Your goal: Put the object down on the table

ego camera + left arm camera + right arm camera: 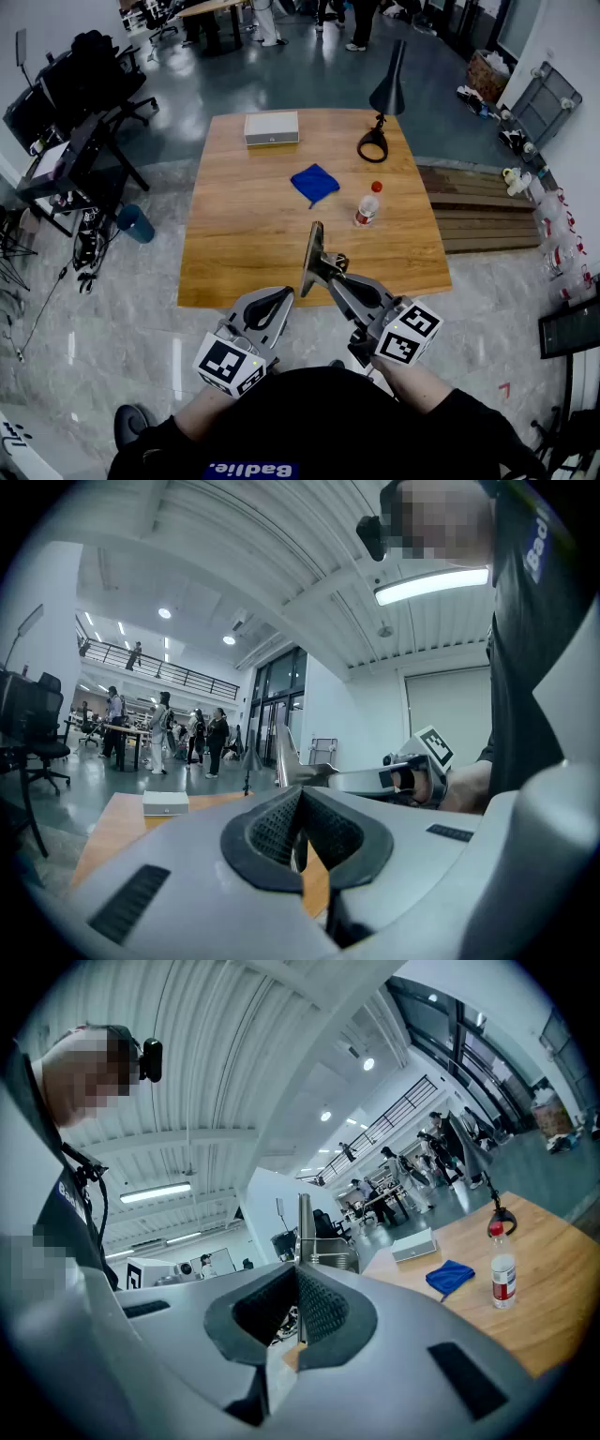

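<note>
A flat metal tool (312, 255) with a thin blade and a bracket at its base stands upright over the near edge of the wooden table (244, 234). My right gripper (330, 274) is shut on its base. The right gripper view shows the blade (303, 1232) rising straight out of the shut jaws. My left gripper (281, 298) is just to the left of it, shut with nothing in it, pads (319, 832) pressed together. From the left gripper view the tool (286, 761) and the right gripper (375, 780) show to the right.
On the table lie a blue cloth (314, 183), a red-capped bottle (367, 204), a black desk lamp (382, 112) and a white box (272, 128). Office chairs and desks stand at the left, wooden boards at the right.
</note>
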`<state>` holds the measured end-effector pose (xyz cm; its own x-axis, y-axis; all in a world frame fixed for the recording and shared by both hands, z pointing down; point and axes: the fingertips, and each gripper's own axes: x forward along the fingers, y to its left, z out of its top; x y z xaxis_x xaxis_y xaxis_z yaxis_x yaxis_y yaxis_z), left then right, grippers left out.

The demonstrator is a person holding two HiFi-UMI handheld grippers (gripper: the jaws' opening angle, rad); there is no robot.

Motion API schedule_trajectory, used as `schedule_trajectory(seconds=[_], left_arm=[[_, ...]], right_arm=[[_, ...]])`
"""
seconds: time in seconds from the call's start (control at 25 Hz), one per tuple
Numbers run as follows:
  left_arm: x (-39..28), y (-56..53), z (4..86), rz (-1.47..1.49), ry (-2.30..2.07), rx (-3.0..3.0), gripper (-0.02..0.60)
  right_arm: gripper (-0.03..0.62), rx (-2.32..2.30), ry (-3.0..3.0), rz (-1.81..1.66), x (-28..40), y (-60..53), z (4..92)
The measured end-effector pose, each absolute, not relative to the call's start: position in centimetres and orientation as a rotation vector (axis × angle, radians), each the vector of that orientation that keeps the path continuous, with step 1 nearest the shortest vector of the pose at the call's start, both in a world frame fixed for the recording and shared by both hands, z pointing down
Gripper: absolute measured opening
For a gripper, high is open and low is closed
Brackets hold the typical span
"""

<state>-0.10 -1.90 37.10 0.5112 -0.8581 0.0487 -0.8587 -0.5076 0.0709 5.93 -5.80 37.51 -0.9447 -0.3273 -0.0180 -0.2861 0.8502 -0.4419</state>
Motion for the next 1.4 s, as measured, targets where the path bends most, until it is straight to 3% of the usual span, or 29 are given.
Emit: schedule_trajectory(seconds=[1.4], left_arm=[[1.9,-3.7,38.9,0.086,-1.599,2.564,0.008]], right_arm=[[0.008,-0.396,2.765,-1.009,8.3,-9.6,40.4]])
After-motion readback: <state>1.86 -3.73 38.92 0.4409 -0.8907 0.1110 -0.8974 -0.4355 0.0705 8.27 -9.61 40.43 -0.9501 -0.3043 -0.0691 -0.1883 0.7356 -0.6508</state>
